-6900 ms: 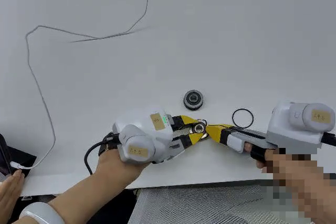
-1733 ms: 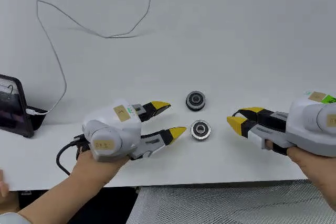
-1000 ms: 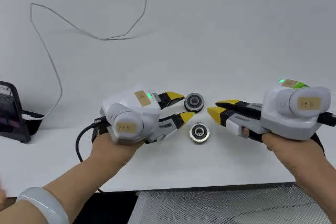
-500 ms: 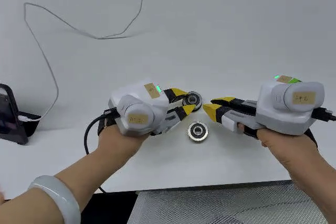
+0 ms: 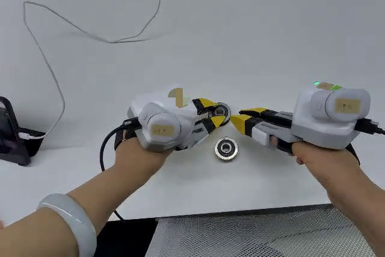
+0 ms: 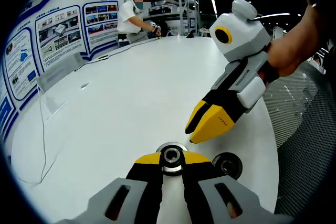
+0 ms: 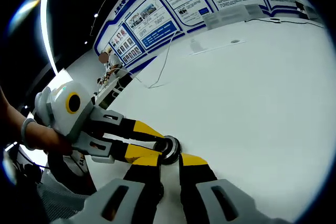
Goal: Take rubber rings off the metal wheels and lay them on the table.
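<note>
Since the frame a second or so back, my left gripper (image 5: 212,113) had swung in from the near left and closed on the far wheel (image 5: 221,111). Before that it had hung open beside both wheels. The wheel sat clenched between the yellow tips, hub facing along the jaws in the left gripper view. I could not tell whether it was lifted or touching the table (image 5: 271,46). My right gripper (image 5: 239,120) had also come in from the right. Its tips were pressed together on nothing and sat just beside the held wheel. I judged this was the set-up for peeling, with one tool bracing and the other about to pick at the rim. The ring (image 5: 227,111), which I took to be the dark outer band, seemed not yet off. The near wheel (image 5: 227,148) lay flat on the table, apart from both tools. Both wheels were small round discs with bright metal hubs and dark rims, hard and likely slick. The table was smooth, matte white.
</note>
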Demonstrator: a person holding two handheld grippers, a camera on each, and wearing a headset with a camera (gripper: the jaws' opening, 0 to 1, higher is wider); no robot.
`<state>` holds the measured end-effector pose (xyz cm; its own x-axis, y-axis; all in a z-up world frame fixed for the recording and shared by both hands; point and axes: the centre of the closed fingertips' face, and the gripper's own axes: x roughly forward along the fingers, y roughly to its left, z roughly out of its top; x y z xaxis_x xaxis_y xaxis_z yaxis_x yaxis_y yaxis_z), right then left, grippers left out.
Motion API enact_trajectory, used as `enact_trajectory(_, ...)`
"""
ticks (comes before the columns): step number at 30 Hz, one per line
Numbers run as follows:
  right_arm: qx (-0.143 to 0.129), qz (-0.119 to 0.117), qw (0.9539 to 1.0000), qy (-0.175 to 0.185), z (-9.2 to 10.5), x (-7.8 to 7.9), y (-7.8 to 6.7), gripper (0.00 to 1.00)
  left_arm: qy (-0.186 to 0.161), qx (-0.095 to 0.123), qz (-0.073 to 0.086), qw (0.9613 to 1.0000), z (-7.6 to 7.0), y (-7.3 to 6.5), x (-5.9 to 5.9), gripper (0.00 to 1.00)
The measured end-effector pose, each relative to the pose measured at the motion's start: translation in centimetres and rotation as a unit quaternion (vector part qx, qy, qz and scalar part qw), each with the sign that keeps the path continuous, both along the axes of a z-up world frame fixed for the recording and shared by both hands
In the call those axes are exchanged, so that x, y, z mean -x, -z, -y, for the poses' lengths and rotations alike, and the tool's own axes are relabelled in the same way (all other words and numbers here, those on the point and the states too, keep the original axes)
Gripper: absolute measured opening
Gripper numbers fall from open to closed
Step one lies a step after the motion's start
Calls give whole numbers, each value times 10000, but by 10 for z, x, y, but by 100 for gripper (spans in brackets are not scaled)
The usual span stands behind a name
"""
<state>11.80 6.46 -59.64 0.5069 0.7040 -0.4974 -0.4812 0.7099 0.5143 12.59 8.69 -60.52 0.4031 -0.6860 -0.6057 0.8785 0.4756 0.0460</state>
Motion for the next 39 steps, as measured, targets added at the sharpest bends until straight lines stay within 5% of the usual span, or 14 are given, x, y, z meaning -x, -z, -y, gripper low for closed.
enact_trajectory(18, -665, -588, 9950, 451, -10, -16, 13, 15, -21, 70, -2, 10000, 0, 0, -1, 13)
enact_trajectory(28, -1011, -923, 9886, 623, -14, -17, 15, 18, -47, 117, -13, 9999, 0, 0, -1, 13)
enact_trajectory(39, -1077, -977, 9877, 574, -12, -10, 11, 17, -61, 131, -28, 9999, 0, 0, 0, 13)
